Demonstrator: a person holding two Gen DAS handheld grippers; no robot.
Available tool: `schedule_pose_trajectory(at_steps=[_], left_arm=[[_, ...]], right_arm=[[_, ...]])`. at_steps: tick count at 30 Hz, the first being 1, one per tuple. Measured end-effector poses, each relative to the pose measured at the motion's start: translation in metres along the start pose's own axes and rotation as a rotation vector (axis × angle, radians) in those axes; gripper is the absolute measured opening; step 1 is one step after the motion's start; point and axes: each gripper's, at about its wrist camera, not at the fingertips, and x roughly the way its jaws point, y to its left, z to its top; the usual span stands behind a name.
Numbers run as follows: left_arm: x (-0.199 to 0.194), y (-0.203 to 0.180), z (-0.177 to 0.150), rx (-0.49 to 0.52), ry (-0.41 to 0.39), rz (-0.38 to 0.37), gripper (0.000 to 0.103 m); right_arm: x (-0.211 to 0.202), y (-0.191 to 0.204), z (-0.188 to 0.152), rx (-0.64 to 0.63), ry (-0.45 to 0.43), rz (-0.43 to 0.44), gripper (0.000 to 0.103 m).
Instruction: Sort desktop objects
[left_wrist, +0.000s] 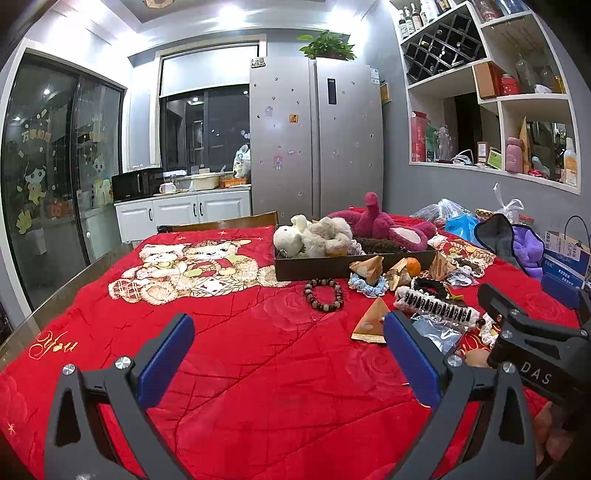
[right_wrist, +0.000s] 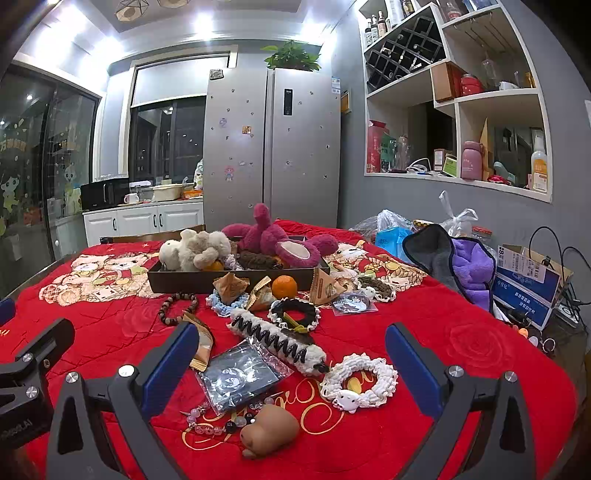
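Above red blanket (right_wrist: 461, 332): both jaws wide (empty).

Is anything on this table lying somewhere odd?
Yes: an orange sits loose on the red blanket among hair ties and snack packets, just outside the dark tray. The pink plush toy sprawls over the tray's rim.

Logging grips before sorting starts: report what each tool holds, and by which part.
Nothing is held. The left tool stands wide open over bare red blanket; the right tool stands wide open above the clear packet, touching nothing.
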Motion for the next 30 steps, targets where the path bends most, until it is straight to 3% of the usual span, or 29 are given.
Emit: schedule_pose_trajectory(at_steps=[30], left_arm=[[0.015, 0.003, -0.003, -0.017, 0.085, -0.018, 0.103]], right_arm=[[0.0, 0.0, 0.0, 0.005, 0.009, 0.0, 0.103]])
